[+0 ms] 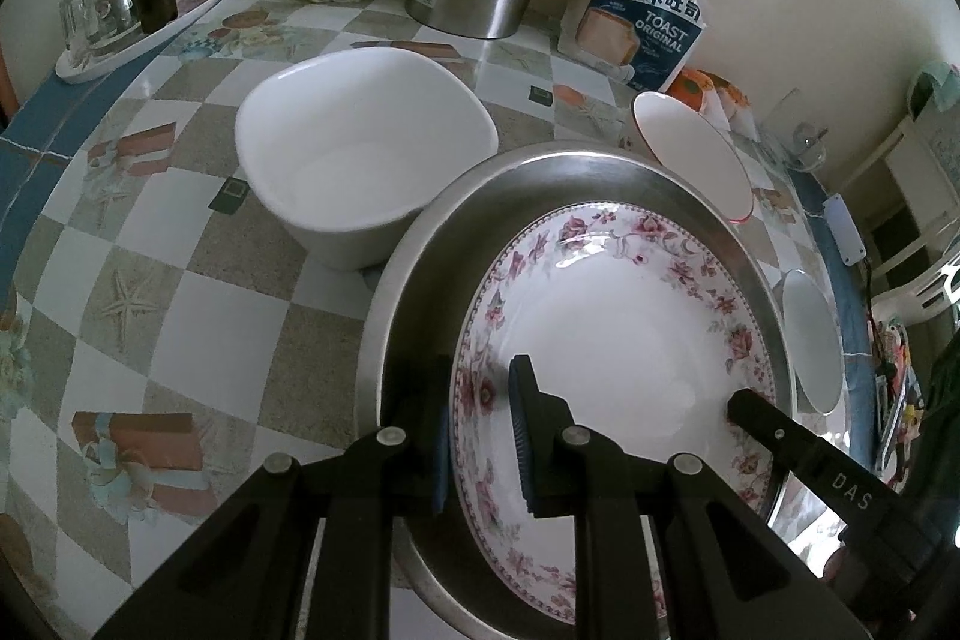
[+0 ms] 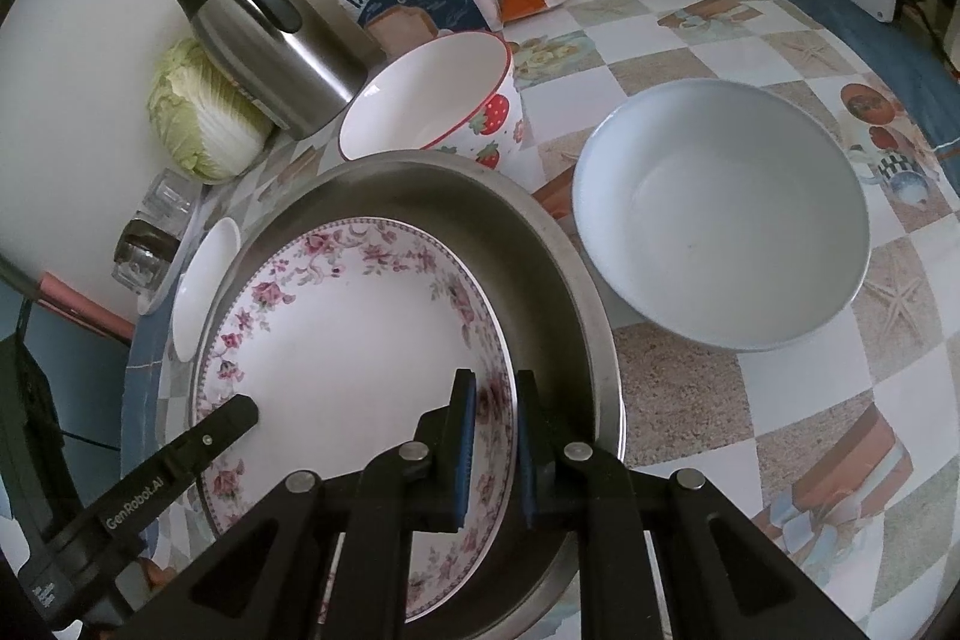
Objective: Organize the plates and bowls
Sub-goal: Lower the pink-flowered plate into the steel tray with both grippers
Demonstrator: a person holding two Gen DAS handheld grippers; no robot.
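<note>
Left gripper (image 1: 477, 439) clamped on near-left rim of the round white floral-bordered ceramic plate (image 1: 618, 340), right gripper (image 2: 495, 445) clamped on the opposite rim, both angled steeply down. Plate sits inside the wide stainless-steel basin (image 1: 420, 250) on the checked-cloth table (image 1: 180, 280). Step looks like two-handed placing or lifting; next needs level, matched moves. White squarish ceramic bowl (image 1: 360, 148) just beside basin.
</note>
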